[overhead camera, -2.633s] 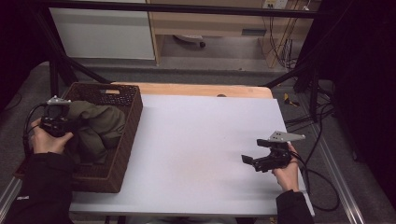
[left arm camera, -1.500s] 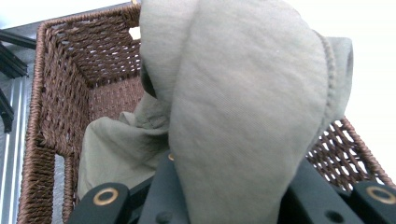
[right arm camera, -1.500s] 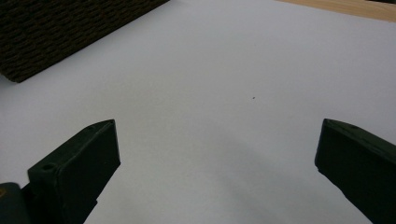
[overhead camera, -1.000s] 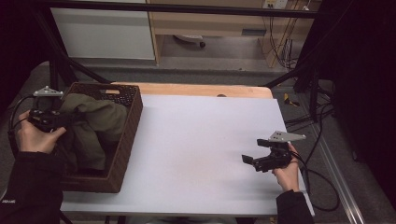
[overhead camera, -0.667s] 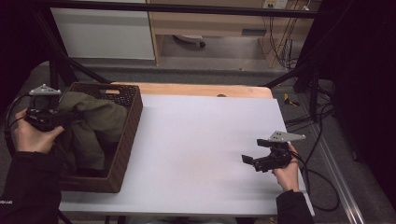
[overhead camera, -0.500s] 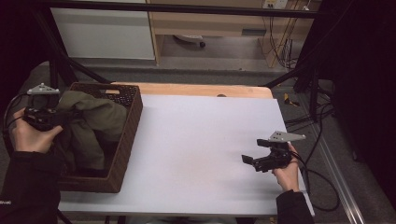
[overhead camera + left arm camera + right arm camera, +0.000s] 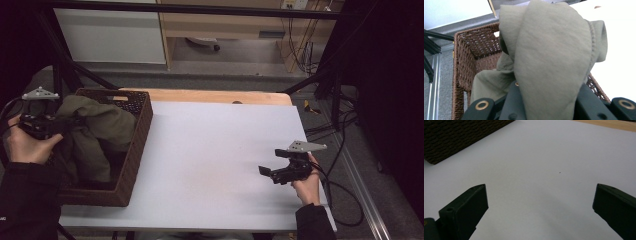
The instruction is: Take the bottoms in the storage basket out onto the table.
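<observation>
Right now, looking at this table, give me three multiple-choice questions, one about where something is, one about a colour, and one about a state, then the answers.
1. Where does the wicker basket stand?
A. at the table's left end
B. at the table's right end
C. on the floor

2. What colour is the cloth?
A. bright red
B. olive green
C. white

3. How are the jaws of the right hand-held gripper set?
A. clamped on the cloth
B. wide apart with nothing between them
C. closed on the basket rim

Answers:
1. A, the high view shows the basket on the white table at its left end.
2. B, the left gripper view shows olive-green fabric, which the left hand-held gripper pinches above the basket.
3. B, the right gripper view shows bare table between the two jaws.
</observation>
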The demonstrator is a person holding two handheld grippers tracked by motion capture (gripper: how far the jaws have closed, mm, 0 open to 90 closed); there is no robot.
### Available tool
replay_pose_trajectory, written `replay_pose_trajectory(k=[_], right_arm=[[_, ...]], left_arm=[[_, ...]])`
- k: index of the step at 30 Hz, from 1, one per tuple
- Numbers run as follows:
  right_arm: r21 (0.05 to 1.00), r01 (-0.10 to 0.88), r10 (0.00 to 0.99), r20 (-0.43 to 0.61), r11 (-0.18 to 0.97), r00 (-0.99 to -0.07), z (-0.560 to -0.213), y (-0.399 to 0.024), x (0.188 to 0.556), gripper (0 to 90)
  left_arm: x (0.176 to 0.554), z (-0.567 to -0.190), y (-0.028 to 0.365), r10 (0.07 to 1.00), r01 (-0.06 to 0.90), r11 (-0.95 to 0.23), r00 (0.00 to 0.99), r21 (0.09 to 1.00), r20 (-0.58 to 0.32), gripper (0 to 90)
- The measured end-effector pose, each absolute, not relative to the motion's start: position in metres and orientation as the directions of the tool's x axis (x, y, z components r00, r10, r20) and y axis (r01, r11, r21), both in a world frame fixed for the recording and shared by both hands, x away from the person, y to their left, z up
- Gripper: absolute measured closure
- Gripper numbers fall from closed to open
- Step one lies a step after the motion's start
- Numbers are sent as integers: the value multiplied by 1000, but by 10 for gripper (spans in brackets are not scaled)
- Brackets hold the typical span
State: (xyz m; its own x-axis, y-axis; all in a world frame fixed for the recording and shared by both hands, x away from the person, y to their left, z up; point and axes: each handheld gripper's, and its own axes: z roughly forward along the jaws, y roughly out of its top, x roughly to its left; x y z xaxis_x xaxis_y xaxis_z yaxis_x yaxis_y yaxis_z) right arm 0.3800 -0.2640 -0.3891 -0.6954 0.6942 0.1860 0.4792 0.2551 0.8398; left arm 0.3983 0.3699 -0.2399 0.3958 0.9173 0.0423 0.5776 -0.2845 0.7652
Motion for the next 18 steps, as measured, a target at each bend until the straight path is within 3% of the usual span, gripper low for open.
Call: replay_pose_trajectory(k=[18], right_arm=[[840,478,693,185,256,-697,-389,-264,380,6]], left_arm=[[392,-223,369,913,560,-296,404,773,58,784]])
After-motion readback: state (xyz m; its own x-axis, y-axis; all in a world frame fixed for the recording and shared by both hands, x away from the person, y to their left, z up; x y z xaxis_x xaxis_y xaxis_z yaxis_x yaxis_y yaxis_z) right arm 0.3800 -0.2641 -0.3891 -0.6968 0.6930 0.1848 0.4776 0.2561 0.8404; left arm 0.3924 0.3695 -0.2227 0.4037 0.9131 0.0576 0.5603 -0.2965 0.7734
